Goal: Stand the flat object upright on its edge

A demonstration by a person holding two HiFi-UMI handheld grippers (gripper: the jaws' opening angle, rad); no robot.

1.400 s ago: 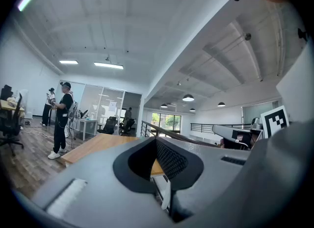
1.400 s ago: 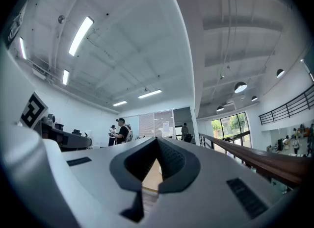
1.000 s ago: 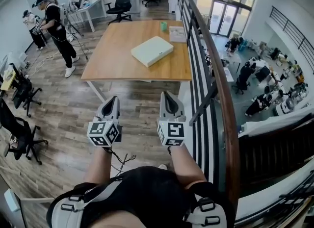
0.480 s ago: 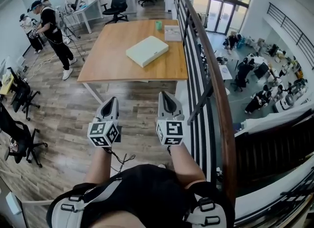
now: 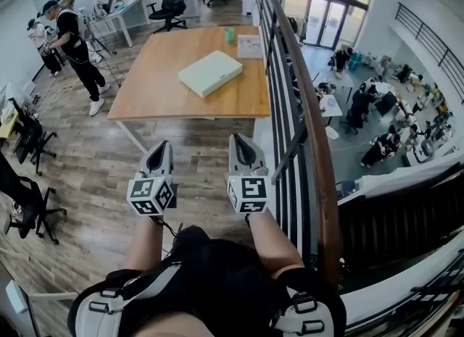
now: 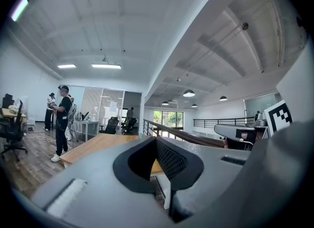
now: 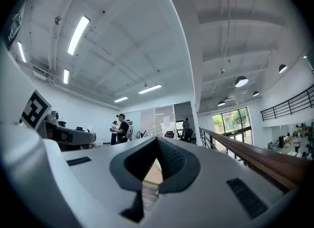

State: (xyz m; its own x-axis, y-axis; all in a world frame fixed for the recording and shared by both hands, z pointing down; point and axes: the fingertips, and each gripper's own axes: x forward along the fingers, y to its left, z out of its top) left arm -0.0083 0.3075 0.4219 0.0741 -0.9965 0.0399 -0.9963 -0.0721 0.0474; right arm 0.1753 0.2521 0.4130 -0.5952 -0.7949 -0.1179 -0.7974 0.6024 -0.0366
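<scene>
Well, the flat white box [image 5: 210,73] lies on its broad face on the wooden table [image 5: 148,100], straight ahead of both my grippers and well apart from them, with a stretch of plank floor [image 5: 197,151] between us and the table's near edge. Its long axis runs on a slant, the near end off toward my left gripper [image 5: 161,147], the far end off toward the right gripper [image 5: 238,140]. Sideways it sits between the two, a shade closer to the right one, so I judge the right hand the nearer, though not by much. Both grippers point about level toward the table, side by side; each has its jaws together with nothing in them. Beyond the box, at the table's far end, stand a green cup [image 5: 229,35] and a paper sheet [image 5: 250,47]. The railing [image 5: 304,118] runs close along the right gripper's outer side, and a person in black [image 5: 72,38] stands far off on the left gripper's side. I reckon the approach is not yet finished, and the jaws must part before I can tip the box onto an edge.
</scene>
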